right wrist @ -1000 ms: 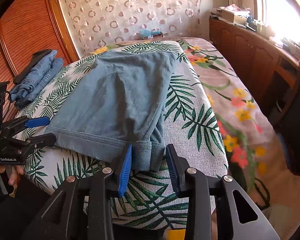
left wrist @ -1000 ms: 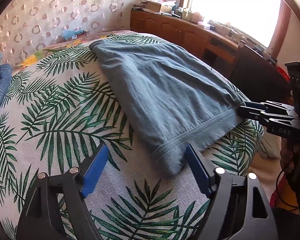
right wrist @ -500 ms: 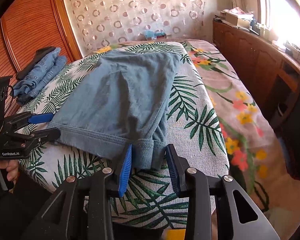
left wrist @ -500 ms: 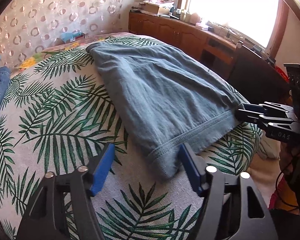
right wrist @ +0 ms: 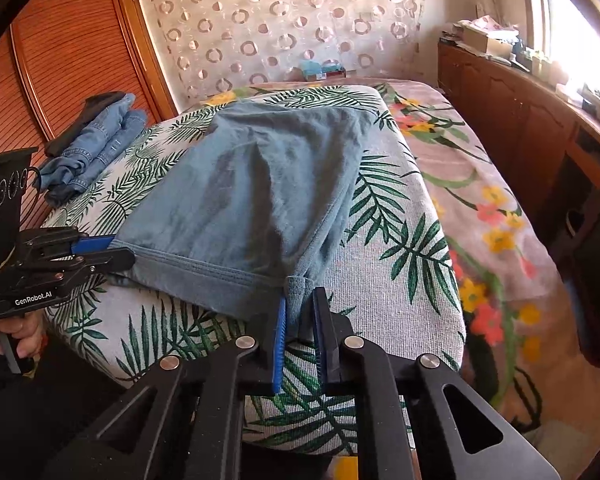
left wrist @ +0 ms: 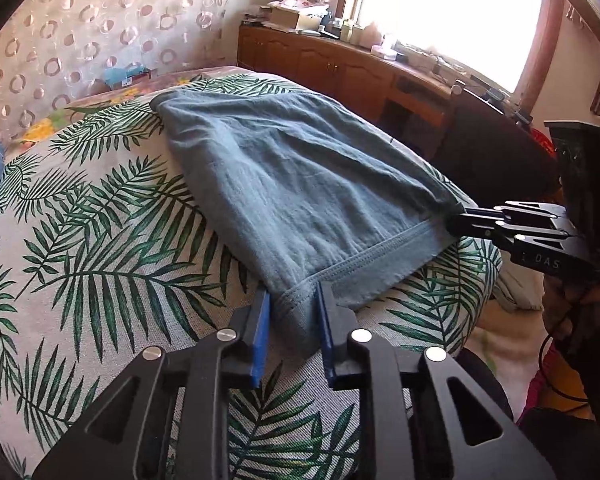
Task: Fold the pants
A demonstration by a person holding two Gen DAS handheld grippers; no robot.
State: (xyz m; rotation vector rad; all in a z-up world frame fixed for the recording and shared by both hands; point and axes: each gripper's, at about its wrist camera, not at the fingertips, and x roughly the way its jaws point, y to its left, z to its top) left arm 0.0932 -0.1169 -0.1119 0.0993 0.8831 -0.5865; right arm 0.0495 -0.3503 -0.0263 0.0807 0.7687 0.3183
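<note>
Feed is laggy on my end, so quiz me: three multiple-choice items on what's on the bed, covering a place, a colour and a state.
1. Where do the folded jeans lie?
A. by the wooden wardrobe
B. on the sideboard
C. on the floor

2. What colour are the pants being folded?
A. red
B. grey-blue
C. white

3. What does the right gripper have between its pads?
A. nothing
B. the jeans
C. a hem corner

Answers: 1 A, they sit at the bed edge beside the wardrobe. 2 B, plainly grey-blue. 3 C, its jaws are closing on that corner.

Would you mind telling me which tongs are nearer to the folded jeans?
Left. The left tongs grip the pants' hem corner on the side of the jeans; the right tongs grip the opposite corner.
</note>
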